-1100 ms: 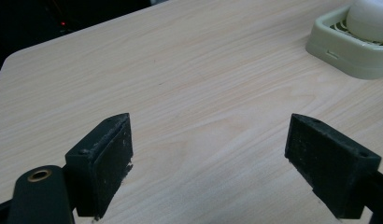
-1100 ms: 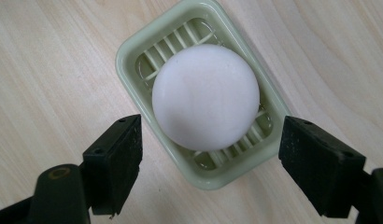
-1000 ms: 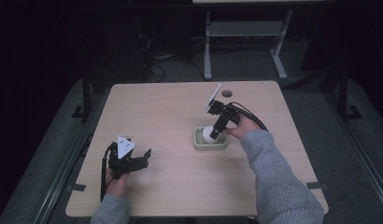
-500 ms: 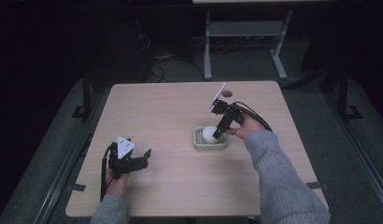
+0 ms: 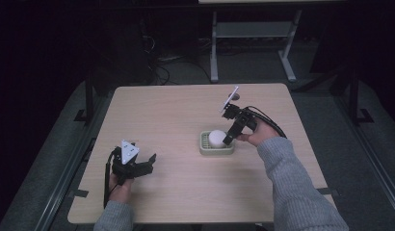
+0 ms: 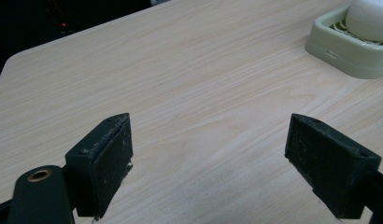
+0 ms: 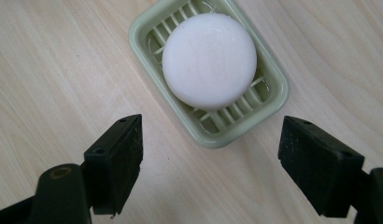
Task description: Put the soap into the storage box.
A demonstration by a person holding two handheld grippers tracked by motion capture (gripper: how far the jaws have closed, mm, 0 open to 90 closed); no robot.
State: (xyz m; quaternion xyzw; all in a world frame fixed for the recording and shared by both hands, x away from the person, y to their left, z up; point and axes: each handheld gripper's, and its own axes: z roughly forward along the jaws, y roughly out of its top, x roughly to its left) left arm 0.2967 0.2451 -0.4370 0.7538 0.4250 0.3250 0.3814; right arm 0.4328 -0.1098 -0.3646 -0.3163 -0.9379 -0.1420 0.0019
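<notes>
A round white soap bar [image 7: 209, 59] lies in a pale green slatted soap dish [image 7: 272, 99] on the wooden table. My right gripper [image 7: 213, 154] hovers just above the dish's near side, open, with nothing between its jaws. In the high view the soap [image 5: 216, 137] and dish [image 5: 205, 149] sit right of the table's middle, with the right gripper [image 5: 228, 137] at their right edge. My left gripper [image 5: 148, 165] rests low at the front left, open and empty. From the left gripper [image 6: 208, 158] view the dish [image 6: 339, 58] and soap [image 6: 372, 18] are far off at the top right.
A small dark object [image 5: 236, 96] lies near the table's far edge, behind the right gripper. A metal-legged stand [image 5: 253, 29] is on the floor beyond the table [image 5: 166, 110]. Bare wood stretches between the two grippers.
My right gripper has drawn back off the soap, which now lies uncovered in the dish. The left gripper has not moved.
</notes>
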